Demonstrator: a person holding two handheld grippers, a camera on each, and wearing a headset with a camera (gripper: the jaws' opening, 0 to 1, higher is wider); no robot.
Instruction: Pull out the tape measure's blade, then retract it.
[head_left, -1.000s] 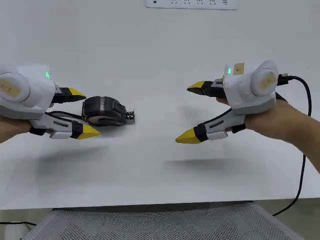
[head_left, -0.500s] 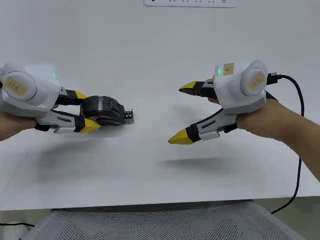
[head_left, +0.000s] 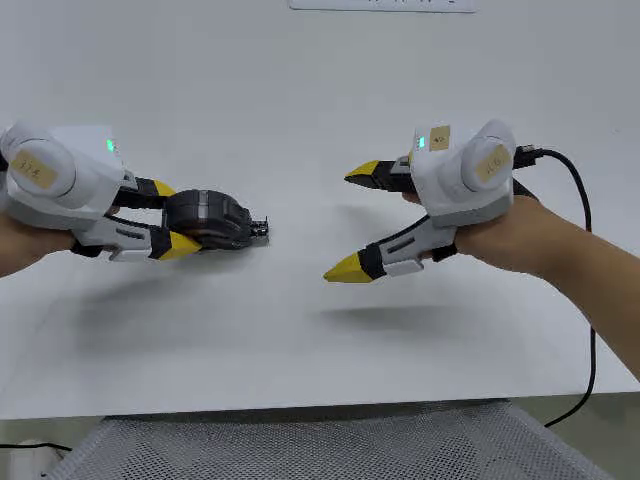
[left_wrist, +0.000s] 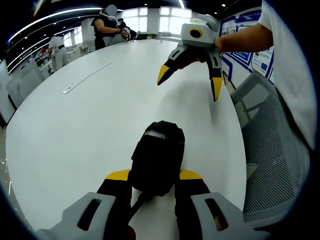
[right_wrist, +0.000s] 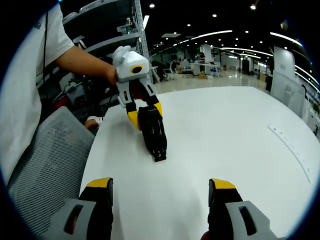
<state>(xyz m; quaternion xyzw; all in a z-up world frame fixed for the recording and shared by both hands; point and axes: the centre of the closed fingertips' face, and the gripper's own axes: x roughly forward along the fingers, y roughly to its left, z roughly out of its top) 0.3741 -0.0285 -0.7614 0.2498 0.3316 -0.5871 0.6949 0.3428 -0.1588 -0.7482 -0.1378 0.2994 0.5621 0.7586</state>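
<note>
Tape measure (head_left: 205, 219) lies on the white table (head_left: 300, 340), clamped between the jaws of the left gripper (head_left: 172, 216). The left gripper view shows both yellow tips touching its case. The right gripper view shows the blade hook (right_wrist: 159, 156) facing the right gripper (head_left: 348, 221), whose jaws are spread wide, well apart from the tape measure.

Large white table (head_left: 300, 90), matte top, round-ended in the left gripper view. Grey mesh chair (head_left: 300, 445) at its near edge. Pale strip (left_wrist: 85, 77) lying flat on the table's far part. Open-plan hall behind: dark ceiling, rows of spot lights (right_wrist: 214, 15), bright windows (left_wrist: 167, 12), blue wall boards (left_wrist: 250, 45), metal shelving (right_wrist: 107, 30), distant desks.
</note>
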